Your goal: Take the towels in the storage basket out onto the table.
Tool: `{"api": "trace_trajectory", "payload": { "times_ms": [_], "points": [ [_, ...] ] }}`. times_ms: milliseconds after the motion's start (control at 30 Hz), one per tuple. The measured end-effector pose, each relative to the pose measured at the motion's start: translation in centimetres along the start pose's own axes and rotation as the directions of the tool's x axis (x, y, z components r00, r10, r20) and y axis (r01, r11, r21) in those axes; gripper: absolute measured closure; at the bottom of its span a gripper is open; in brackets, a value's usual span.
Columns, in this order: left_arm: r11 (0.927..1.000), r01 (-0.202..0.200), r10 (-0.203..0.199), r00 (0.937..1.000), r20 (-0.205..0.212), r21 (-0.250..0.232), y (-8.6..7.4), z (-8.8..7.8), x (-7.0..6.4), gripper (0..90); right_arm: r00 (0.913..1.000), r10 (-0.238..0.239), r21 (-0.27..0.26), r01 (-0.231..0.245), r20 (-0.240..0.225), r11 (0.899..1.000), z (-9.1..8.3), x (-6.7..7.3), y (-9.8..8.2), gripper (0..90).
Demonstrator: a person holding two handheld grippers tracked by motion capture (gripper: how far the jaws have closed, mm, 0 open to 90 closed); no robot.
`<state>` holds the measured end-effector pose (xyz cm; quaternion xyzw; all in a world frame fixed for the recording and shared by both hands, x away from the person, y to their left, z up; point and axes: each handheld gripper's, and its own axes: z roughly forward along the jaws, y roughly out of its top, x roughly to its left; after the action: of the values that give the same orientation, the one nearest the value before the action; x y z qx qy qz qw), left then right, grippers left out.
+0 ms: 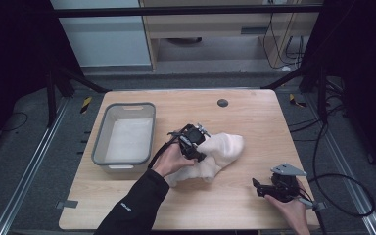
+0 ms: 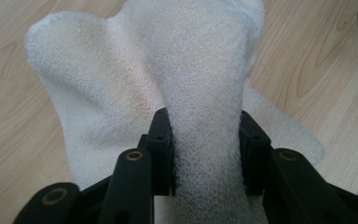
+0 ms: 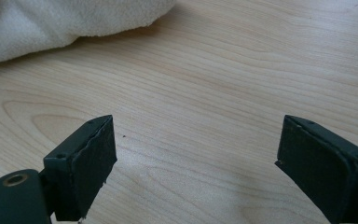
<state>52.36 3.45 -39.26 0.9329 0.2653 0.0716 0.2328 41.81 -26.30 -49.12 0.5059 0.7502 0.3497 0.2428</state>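
**Desk:** What have you got on the left side?

**Operator:** My left gripper (image 1: 199,142) is down on the white towel (image 1: 220,152), a thick ridge of terry standing up between its jaws. In the left gripper view the cloth fills the gap and both pads (image 2: 161,140) lie against it, so I read it as grasping the towel, though lightly. The rest of the towel spreads out ahead of that gripper, flat on the counter (image 1: 245,205).

**Desk:** And the right?

**Operator:** My right gripper (image 1: 260,188) is released, jaws wide apart over bare wood with nothing between them. A corner of the towel (image 3: 51,23) lies ahead of it and off to one side, well apart from its tips.

**Desk:** How do you do this step properly?

**Operator:** I judge the pinch has to sit deep on the fold, not on the fluffy edge, or the terry will slide out on the lift. I'd close firmly, lift straight, and bring the idle gripper to the loose corner. The grey bin (image 1: 125,133) stands behind and beside my left gripper, seemingly with folded white cloth already inside.
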Motion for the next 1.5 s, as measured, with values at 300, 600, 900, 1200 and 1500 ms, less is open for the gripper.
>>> {"api": "trace_trajectory", "payload": {
  "times_ms": [300, 600, 900, 1200, 1500],
  "points": [
    [0.9996, -0.007, 0.008, 0.9999, 0.011, -0.028, -0.4, 0.0, 0.1, 53.3, 1.0000, -0.003, 0.003, 0.003, 0.004, 1.000, 0.0, 0.0, 0.0, 11.2],
    [0.9938, -0.025, 0.025, 0.9997, -0.006, -0.108, -1.0, -1.5, 0.2, 39.0, 1.0000, -0.006, 0.003, 0.006, 0.005, 1.000, 0.1, 0.0, 0.0, 11.1],
    [0.9766, 0.001, -0.003, 1.0000, -0.009, -0.215, -2.5, -3.3, 0.5, 30.6, 0.9999, -0.007, 0.003, 0.007, 0.007, 1.000, 0.1, 0.0, 0.0, 11.0],
    [0.9438, 0.046, -0.058, 0.9979, -0.029, -0.327, -4.8, -5.0, 0.7, 27.3, 0.9999, -0.006, 0.003, 0.006, 0.010, 1.000, 0.0, 0.0, 0.0, 10.8],
    [0.8939, 0.109, -0.143, 0.9887, -0.046, -0.435, -8.6, -6.7, 1.3, 27.3, 0.9999, -0.008, 0.005, 0.008, 0.013, 1.000, 0.0, 0.0, -0.1, 10.4]
  ]
}}
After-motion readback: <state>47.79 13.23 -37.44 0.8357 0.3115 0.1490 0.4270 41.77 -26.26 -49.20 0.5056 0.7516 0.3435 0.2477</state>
